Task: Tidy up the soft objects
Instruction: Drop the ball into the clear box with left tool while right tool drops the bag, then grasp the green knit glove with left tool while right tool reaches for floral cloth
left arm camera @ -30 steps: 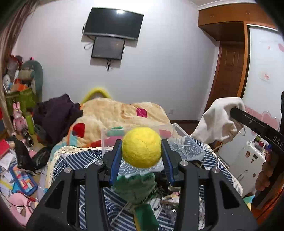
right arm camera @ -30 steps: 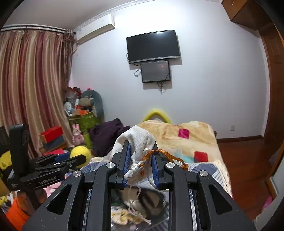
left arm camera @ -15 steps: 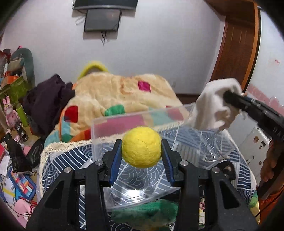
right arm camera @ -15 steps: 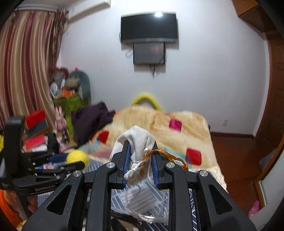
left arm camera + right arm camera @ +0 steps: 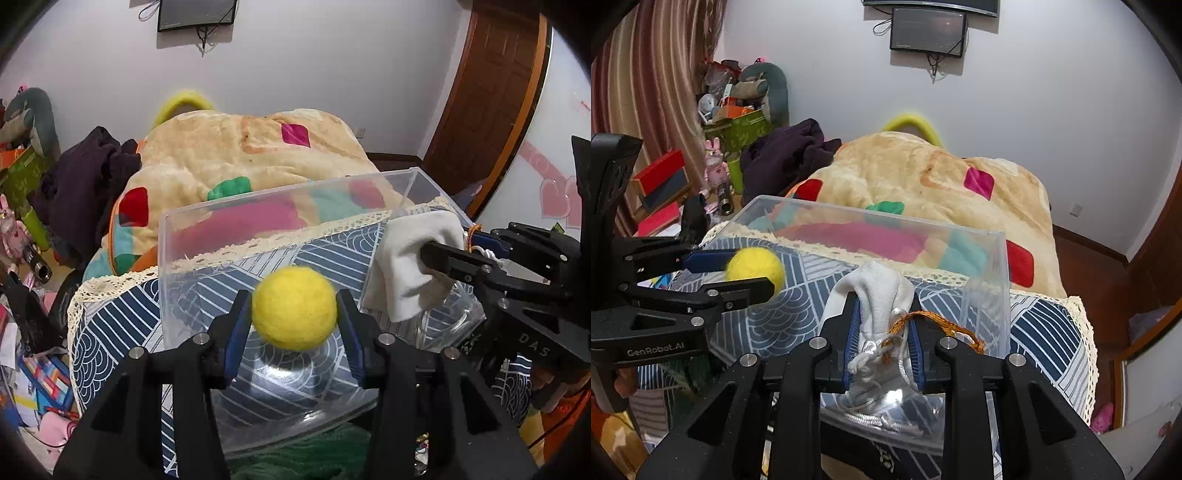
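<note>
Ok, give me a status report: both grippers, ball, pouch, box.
Left gripper just easing open, ball between its pads over the box. Right gripper shut on pouch, also over the box. Nothing in the way.

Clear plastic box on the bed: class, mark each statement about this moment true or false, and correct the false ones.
1. The left gripper has a yellow felt ball between its fingers. True.
2. The right gripper holds a green cloth. False: it grips a white drawstring pouch with an orange cord.
3. The clear plastic box already contains several toys. False: nothing lies on its floor; only the patterned bedcover shows through.
4. Both grippers hold their objects over the box. True.
5. The box stands on a wooden floor. False: it rests on the blue and white bedcover.
</note>
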`<state>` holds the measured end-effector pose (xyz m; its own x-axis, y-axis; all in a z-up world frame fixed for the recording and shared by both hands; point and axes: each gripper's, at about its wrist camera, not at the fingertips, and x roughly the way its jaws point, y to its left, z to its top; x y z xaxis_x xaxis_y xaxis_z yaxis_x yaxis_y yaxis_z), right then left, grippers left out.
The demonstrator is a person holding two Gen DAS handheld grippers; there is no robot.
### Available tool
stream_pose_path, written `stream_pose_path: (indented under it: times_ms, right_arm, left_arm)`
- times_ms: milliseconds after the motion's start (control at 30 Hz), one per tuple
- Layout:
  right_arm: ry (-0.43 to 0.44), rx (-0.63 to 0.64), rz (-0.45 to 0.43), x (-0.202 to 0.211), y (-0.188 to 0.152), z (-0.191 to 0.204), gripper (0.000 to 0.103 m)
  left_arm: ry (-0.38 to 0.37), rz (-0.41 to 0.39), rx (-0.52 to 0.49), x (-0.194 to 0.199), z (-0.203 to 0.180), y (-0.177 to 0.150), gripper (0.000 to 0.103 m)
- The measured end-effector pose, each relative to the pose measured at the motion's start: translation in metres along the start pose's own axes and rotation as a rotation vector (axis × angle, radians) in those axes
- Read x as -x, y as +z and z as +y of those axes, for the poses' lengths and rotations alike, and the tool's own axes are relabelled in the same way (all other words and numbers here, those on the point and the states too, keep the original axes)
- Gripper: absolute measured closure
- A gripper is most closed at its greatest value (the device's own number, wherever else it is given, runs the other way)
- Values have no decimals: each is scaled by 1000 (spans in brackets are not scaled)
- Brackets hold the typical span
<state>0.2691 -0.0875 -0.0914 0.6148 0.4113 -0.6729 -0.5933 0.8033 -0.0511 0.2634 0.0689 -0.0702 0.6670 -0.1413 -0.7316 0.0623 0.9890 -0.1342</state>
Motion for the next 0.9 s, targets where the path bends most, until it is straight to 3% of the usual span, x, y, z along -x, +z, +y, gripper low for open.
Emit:
stream_pose_path:
  times_ms: [100,167,333,467,600,700,900]
  right_arm:
    - [12,0,-6,7,0,-2,69]
    - [11,2,-29,14,2,-1,57]
    - [17,-5,-94,37,4,-2,50]
    - [29,-33,-161,59,2,-2,33]
    - [30,-36,-220,81,-4,3,32]
    - [27,-34,-256,93,-15,6,23]
    - [25,-36,-261,100,-42,13,22]
  left_arm:
    - [-6,-23,-2,9,-2,-1,43]
    - [-4,-48,-6,18,-4,-1,40]
    - [-9,-103,-6,44,-8,-3,36]
    - [18,-169,-26,70,-15,-9,29]
    - [42,-226,-46,92,-22,-19,17]
    - [53,-260,-41,107,-26,-31,9]
    - [66,-276,-16,117,-24,-59,5]
